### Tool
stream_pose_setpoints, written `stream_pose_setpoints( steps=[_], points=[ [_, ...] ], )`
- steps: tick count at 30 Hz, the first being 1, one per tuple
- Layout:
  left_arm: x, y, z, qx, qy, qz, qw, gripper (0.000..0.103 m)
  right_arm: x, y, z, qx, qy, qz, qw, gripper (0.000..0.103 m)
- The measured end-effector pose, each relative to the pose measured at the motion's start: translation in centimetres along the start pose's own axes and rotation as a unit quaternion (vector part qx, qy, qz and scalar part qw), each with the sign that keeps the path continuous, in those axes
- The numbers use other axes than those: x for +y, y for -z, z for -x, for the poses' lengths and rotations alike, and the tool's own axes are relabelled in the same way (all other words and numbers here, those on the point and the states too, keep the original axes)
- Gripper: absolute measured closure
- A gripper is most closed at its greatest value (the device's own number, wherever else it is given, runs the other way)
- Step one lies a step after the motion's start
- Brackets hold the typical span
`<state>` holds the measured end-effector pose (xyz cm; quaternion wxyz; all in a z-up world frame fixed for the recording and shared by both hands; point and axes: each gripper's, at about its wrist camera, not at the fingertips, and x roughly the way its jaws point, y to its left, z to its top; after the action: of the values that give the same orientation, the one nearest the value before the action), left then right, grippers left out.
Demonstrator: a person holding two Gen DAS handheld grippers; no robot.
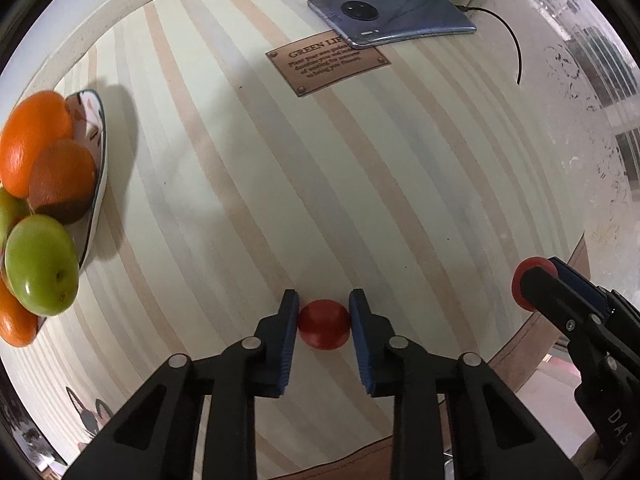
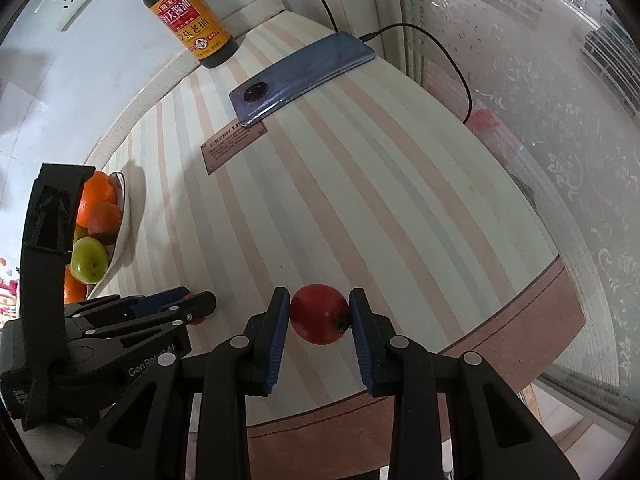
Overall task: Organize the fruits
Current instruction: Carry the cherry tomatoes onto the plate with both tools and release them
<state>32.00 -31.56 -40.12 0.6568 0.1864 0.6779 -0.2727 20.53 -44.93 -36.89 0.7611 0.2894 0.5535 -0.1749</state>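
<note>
In the left wrist view my left gripper (image 1: 324, 300) points down at the striped table, shut on a small red tomato (image 1: 324, 325) with both blue pads against its sides. The right wrist view shows my right gripper (image 2: 319, 300) shut on a larger red tomato (image 2: 320, 314), held above the table near its front edge. That tomato (image 1: 527, 280) and the right gripper (image 1: 546, 272) also appear at the right of the left wrist view. A white plate (image 1: 99, 168) at the left holds oranges (image 1: 32, 140) and green fruits (image 1: 42, 266). The left gripper (image 2: 200, 298) lies low left in the right wrist view.
A blue phone (image 1: 392, 16) with a black cable lies at the far side, partly over a brown printed label (image 1: 326, 62). A soy sauce bottle (image 2: 188, 12) stands by the wall. The table's brown edge (image 2: 520, 320) runs along the right, beside a patterned curtain.
</note>
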Motion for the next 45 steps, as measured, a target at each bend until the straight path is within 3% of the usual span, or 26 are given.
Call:
stream_pose_setpoints(
  steps=[8, 14, 22, 28, 32, 37, 45],
  points=[
    [3.0, 1.3, 2.0, -0.014, 0.031, 0.039, 0.9987, 0.08, 1.3, 0.0, 0.9, -0.008, -0.014, 0.004, 1.0, 0.07],
    [7.0, 2.4, 6.3, -0.044, 0.064, 0.086, 0.9933, 0.08, 3.8, 0.1, 1.5, -0.008, -0.042, 0.019, 0.999, 0.07],
    [15.3, 4.9, 14.1, -0.104, 0.082, 0.164, 0.9776, 0.08, 11.4, 0.0, 1.4, 0.009, -0.102, 0.082, 0.991, 0.07],
    [22.9, 6.7, 17.5, -0.127, 0.084, 0.228, 0.9617, 0.08, 18.7, -0.8, -0.1, 0.04, -0.176, 0.115, 0.977, 0.07],
    [25.6, 5.6, 16.7, -0.127, 0.097, 0.266, 0.9507, 0.08, 22.4, -2.2, -1.9, 0.06, -0.221, 0.11, 0.967, 0.07],
    [27.2, 2.2, 13.9, -0.095, 0.146, 0.287, 0.9418, 0.08, 24.8, -4.2, -4.7, 0.083, -0.24, 0.102, 0.962, 0.07],
    [27.5, -1.9, 9.4, -0.032, 0.175, 0.281, 0.9431, 0.08, 25.3, -6.3, -8.1, 0.097, -0.236, 0.096, 0.962, 0.07]
  ],
)
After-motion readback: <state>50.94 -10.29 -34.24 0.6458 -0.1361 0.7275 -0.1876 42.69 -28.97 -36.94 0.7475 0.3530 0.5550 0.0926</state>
